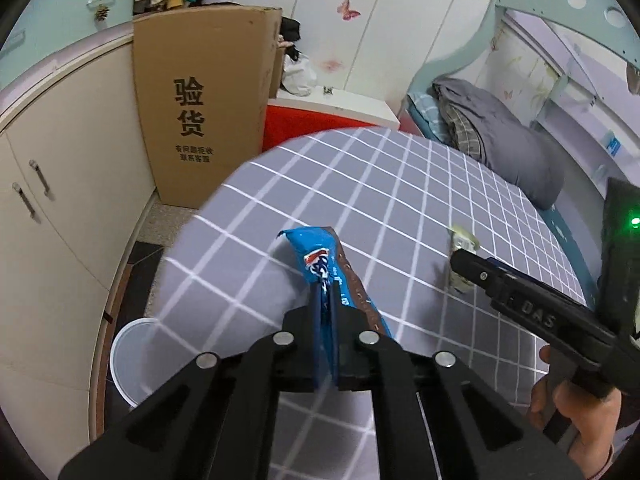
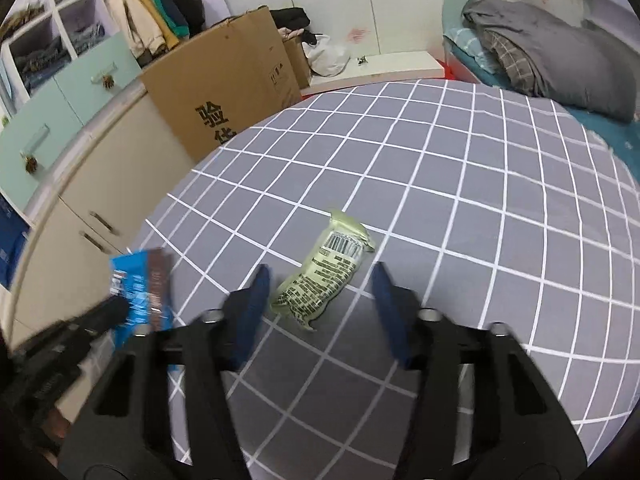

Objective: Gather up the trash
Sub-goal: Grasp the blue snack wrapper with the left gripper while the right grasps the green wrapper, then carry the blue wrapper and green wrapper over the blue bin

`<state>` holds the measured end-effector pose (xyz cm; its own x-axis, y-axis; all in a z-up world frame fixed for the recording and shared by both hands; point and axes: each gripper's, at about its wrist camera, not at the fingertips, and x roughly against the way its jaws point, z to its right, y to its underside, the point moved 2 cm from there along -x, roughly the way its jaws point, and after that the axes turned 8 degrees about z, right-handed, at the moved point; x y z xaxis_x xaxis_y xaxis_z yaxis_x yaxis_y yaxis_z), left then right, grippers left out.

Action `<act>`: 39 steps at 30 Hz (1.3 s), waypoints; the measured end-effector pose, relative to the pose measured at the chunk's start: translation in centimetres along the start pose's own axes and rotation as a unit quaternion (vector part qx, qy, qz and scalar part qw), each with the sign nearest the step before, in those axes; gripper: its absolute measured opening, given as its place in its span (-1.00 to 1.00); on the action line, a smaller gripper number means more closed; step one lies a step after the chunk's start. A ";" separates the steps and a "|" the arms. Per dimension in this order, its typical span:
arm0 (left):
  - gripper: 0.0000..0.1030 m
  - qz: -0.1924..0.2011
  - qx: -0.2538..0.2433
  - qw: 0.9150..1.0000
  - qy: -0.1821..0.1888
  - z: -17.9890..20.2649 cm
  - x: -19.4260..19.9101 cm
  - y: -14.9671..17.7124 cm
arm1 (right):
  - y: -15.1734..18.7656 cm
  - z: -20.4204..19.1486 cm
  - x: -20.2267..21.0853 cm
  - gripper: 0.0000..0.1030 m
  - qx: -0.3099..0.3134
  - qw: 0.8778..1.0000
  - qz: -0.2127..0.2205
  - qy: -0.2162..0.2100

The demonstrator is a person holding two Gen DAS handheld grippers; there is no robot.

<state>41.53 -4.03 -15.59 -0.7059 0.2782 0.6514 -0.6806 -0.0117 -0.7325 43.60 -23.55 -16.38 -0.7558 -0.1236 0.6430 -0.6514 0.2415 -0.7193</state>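
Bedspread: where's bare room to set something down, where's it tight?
Free: the checked bedspread beyond the green wrapper, up to the grey pillow. Crowded: near edge, where the open right gripper straddles that wrapper and the left gripper holds the blue wrapper.

Open bedsheet [image 2: 440, 184] around green wrapper [image 2: 326, 270]

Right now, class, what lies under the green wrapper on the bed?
The green wrapper lies flat on the grey checked bedsheet, between the open right gripper's fingers. Only sheet shows around it; whatever is directly beneath is covered.
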 end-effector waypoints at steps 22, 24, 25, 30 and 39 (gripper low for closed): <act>-0.93 0.033 0.079 0.995 -0.043 -15.4 6.4 1.4 | 4.3 -21.6 -0.8 -0.82 0.120 0.981 -0.030 -0.149; -0.93 0.029 0.084 0.995 -0.054 -17.3 6.5 1.9 | 5.3 -23.8 -1.2 -0.82 0.130 0.977 -0.040 -0.162; -0.93 0.026 0.086 0.994 -0.062 -18.3 6.6 2.2 | 5.8 -25.0 -1.5 -0.82 0.136 0.975 -0.044 -0.168; -0.93 0.010 0.096 0.991 -0.097 -22.6 6.9 3.7 | 8.1 -29.0 -2.9 -0.82 0.151 0.970 -0.063 -0.181; -0.86 -0.002 0.113 0.987 -0.118 -26.9 5.9 4.7 | 10.1 -31.6 -5.1 -0.82 0.158 0.968 -0.075 -0.178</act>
<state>39.42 23.34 -20.52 -0.7104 0.0485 0.7022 -0.6917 -0.2327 -0.6837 42.94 9.93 -18.61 -0.5899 -0.4711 0.6558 -0.7007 -0.1049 -0.7057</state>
